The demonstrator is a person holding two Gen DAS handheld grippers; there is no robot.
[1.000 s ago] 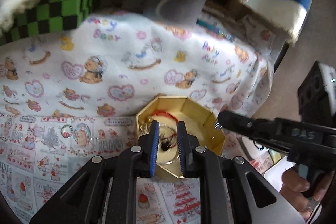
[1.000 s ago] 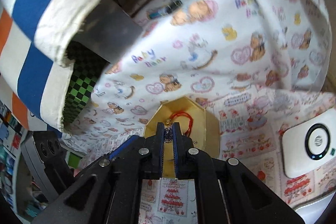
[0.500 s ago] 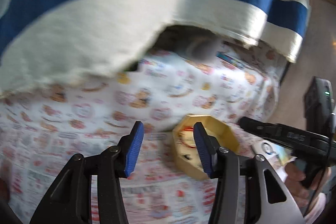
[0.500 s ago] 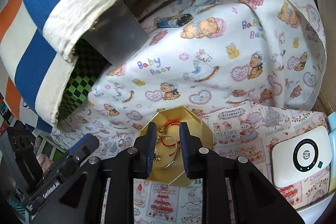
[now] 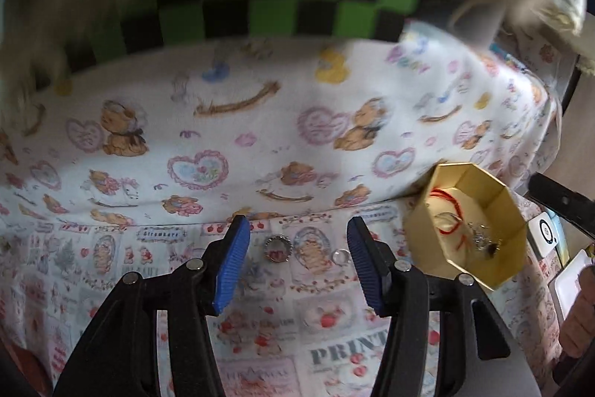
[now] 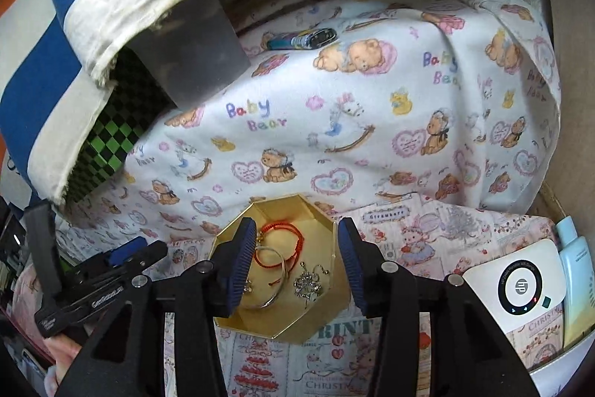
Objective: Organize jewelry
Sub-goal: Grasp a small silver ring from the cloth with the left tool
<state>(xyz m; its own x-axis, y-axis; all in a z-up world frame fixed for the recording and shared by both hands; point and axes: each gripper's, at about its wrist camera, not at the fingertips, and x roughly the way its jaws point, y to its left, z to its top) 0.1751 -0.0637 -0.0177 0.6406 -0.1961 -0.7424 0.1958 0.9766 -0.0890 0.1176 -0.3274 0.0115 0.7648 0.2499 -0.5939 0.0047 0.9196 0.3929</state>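
Left tongs: the left tongs (image 5: 295,261) stand wide apart and empty, low over the printed cloth (image 5: 334,352).
Between the pads: a dark-rimmed ring (image 5: 277,248) and a small clear ring (image 5: 341,256) lie loose on the cloth, the first near the middle of the gap, the second close to the right pad.
Right tongs: the right tongs (image 6: 295,265) are also apart and hold nothing, poised above the gold box (image 6: 327,317).
Box contents: a red cord bracelet (image 6: 286,240), a silver bangle (image 6: 273,279) and a sparkly earring (image 6: 308,283) rest on the box floor.
Box position: on the cloth, right of the left tongs, well apart from the loose rings.
Handling: the rings are likely light, stiff and slippery, apt to skid or flip if pinched off-centre.
Hold: best taken across the rim, pads on opposite edges.
Facing: both rings lie flat, openings upward; being round, neither shows a long axis.
Further out: a bear-print blanket (image 6: 372,106), a white device (image 6: 515,281) to the right.
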